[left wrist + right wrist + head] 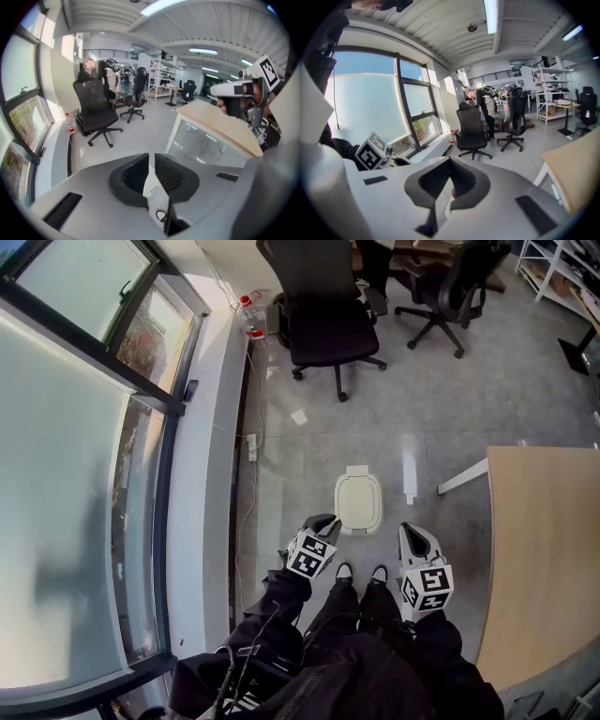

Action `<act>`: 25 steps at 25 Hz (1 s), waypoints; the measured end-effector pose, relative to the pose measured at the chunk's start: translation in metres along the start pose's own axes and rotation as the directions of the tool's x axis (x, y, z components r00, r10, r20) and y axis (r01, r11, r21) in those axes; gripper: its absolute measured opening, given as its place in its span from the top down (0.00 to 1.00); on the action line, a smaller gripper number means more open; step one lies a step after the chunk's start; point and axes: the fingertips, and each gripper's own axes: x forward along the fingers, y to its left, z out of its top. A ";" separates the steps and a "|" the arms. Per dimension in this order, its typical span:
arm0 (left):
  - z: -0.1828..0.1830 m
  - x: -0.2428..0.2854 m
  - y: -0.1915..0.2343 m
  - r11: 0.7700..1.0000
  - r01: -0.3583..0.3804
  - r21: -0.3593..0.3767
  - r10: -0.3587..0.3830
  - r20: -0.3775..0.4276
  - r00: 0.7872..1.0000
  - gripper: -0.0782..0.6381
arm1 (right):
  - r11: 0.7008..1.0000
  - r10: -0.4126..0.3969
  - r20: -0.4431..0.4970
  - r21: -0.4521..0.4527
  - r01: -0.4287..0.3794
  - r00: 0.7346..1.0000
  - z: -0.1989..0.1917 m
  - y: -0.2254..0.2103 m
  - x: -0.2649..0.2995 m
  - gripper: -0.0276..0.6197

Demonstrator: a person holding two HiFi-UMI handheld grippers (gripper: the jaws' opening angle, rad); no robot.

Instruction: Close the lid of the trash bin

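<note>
We saw the trash bin (358, 502), lid apparently down, below and ahead, nearer our left gripper (322, 523): jaws a slit apart, empty; right gripper (411, 535) jaws together, empty.

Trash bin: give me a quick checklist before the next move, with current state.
1. Lid down on the trash bin: ok, it lies flat.
2. Left gripper empty: ok, fingers a slim gap apart, nothing between.
3. Right gripper empty: ok, fingers together, nothing between.
4. Both grippers clear of the trash bin: ok, the head view shows them apart from it, nearer the person.
5. Lid seated all round: cannot tell from above.
</note>
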 end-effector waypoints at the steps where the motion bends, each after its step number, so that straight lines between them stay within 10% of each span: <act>1: 0.009 -0.015 0.001 0.999 -0.022 -0.039 0.023 0.031 0.999 0.83 | 1.000 -0.002 0.018 0.007 0.001 1.000 0.010 0.004 -0.005 0.95; 8: 0.083 -0.112 0.011 0.969 -0.122 -0.214 0.179 0.269 0.947 0.89 | 0.999 0.031 0.122 -0.025 -0.028 0.992 0.075 0.044 -0.029 0.95; 21: 0.211 -0.263 -0.004 0.917 -0.320 -0.237 0.396 0.632 0.666 0.89 | 0.990 0.016 0.312 -0.141 0.029 0.950 0.188 0.078 -0.073 0.95; 25: 0.231 -0.276 -0.014 0.916 -0.338 -0.218 0.393 0.663 0.637 0.89 | 0.986 0.012 0.354 -0.162 0.048 0.935 0.208 0.081 -0.085 0.95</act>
